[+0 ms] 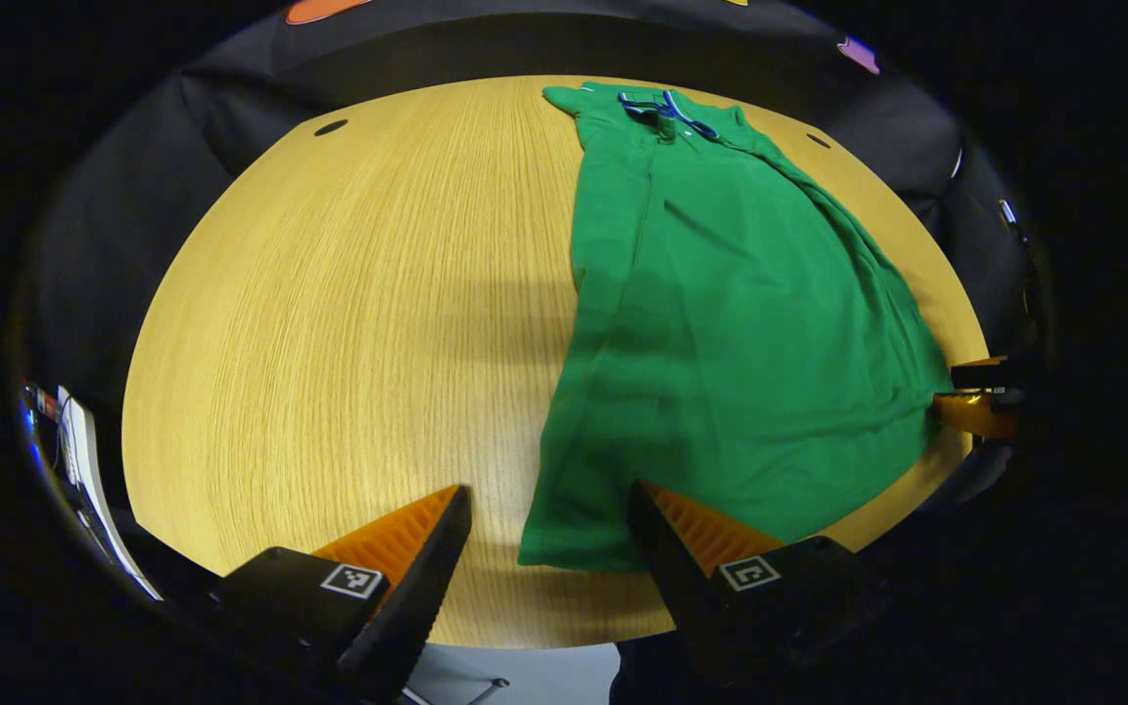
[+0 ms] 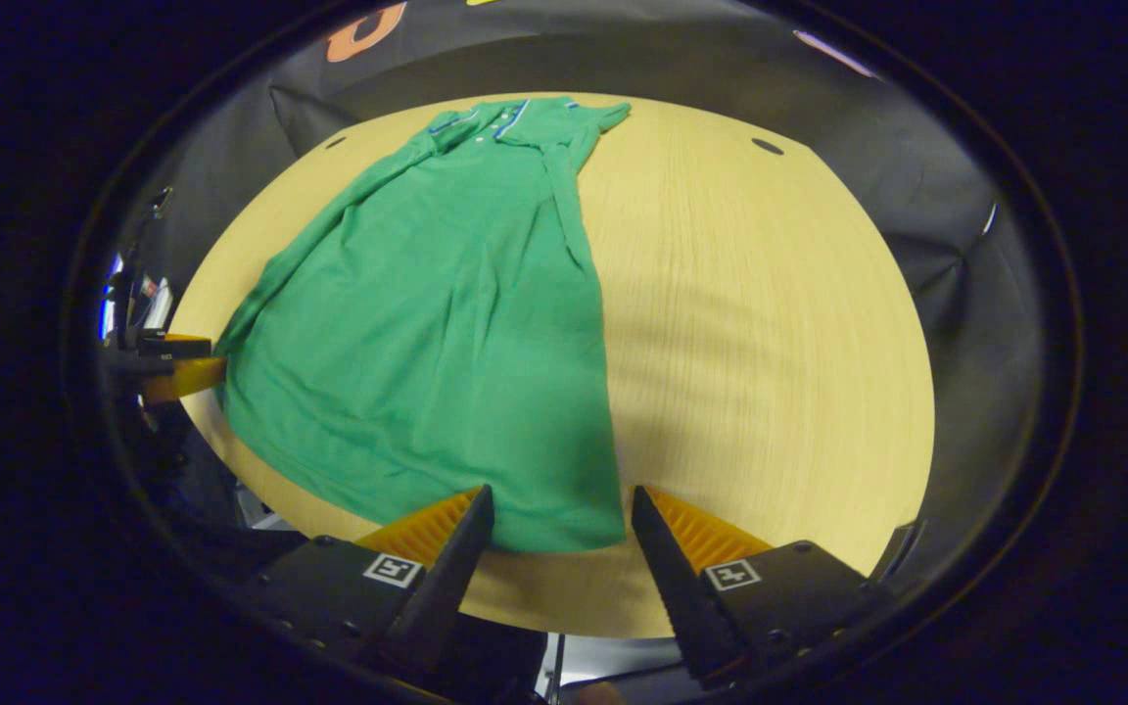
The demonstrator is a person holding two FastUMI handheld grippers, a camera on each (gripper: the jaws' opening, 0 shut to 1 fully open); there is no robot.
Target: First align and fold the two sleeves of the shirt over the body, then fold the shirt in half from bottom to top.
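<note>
Green cloth, the shirt (image 1: 730,333), lay flat on the pale wooden table (image 1: 349,323), its collar toward the table's far edge and its hem along the near edge. Both sleeves were already folded in over the body, so the shirt made a long narrow shape.

In the left gripper view, the left gripper (image 1: 549,534) hung over the shirt's near hem corner, fingers spread wide, with the corner lying between them; nothing was gripped. The right gripper (image 1: 975,397) showed beside the shirt's other hem corner, at the table's edge.

In the right gripper view, the right gripper (image 2: 562,529) was likewise wide open, straddling its own hem corner of the shirt (image 2: 446,323) without pinching it. The left gripper (image 2: 177,367) appeared just beside the shirt's opposite hem corner.
</note>
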